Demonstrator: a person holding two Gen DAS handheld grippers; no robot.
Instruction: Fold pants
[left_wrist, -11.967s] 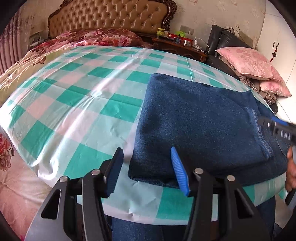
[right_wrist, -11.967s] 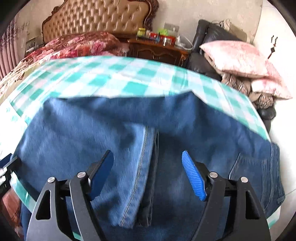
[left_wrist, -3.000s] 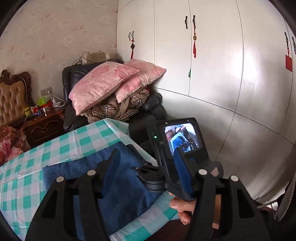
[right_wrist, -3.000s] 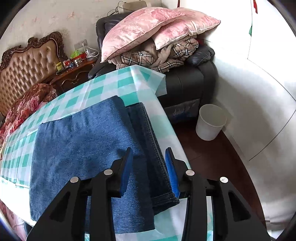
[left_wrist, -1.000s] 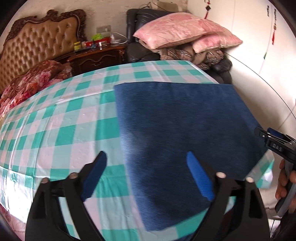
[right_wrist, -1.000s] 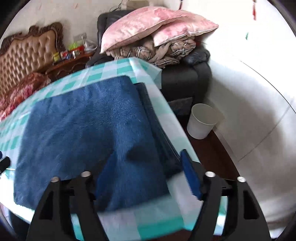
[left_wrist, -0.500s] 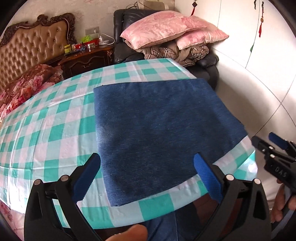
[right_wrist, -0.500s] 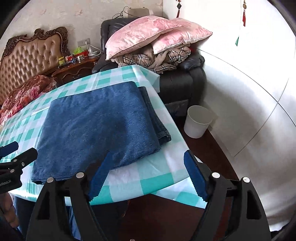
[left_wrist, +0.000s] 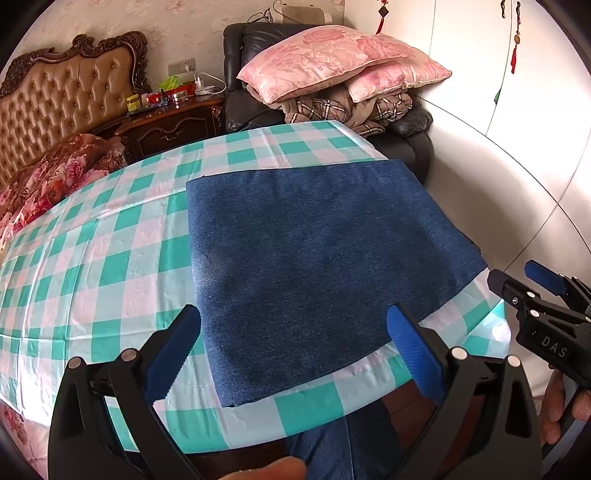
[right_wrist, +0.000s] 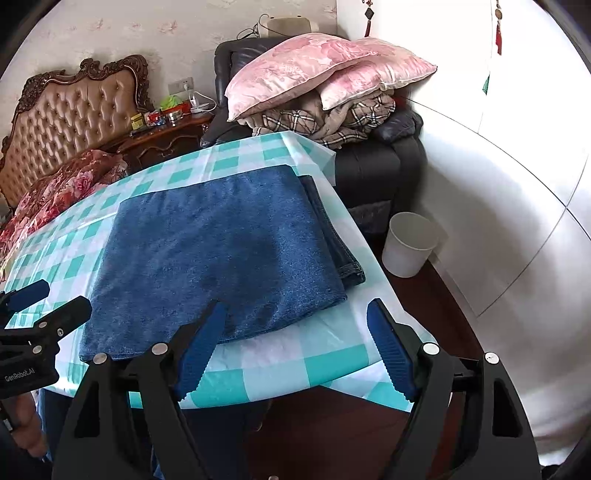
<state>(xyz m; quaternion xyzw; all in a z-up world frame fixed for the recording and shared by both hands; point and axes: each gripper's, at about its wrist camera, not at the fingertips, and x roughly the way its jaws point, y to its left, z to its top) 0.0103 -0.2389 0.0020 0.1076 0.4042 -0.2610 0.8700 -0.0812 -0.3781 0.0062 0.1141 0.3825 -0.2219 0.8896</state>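
Nearest in, the left tongs (left_wrist: 293, 338) hang wide apart, gripping nothing; their jaws have just been opening, with no cloth between them, only air above the near edge. The right tongs (right_wrist: 293, 341) gape too, empty, poised off the table's near corner. Both sit clear of the cloth, which reads to me like a finished job being looked over. Just beyond lie the pants (left_wrist: 325, 258), folded into a flat blue rectangle on the right end of the checked tablecloth (left_wrist: 110, 258), one layered edge showing along the far-right side. Past the table, a white bin (right_wrist: 408, 245) stands on the dark floor. Further back sit a black armchair (right_wrist: 376, 166) piled with pink pillows (right_wrist: 314, 66), a cluttered nightstand (left_wrist: 173, 118) and a tufted headboard (left_wrist: 70, 99).
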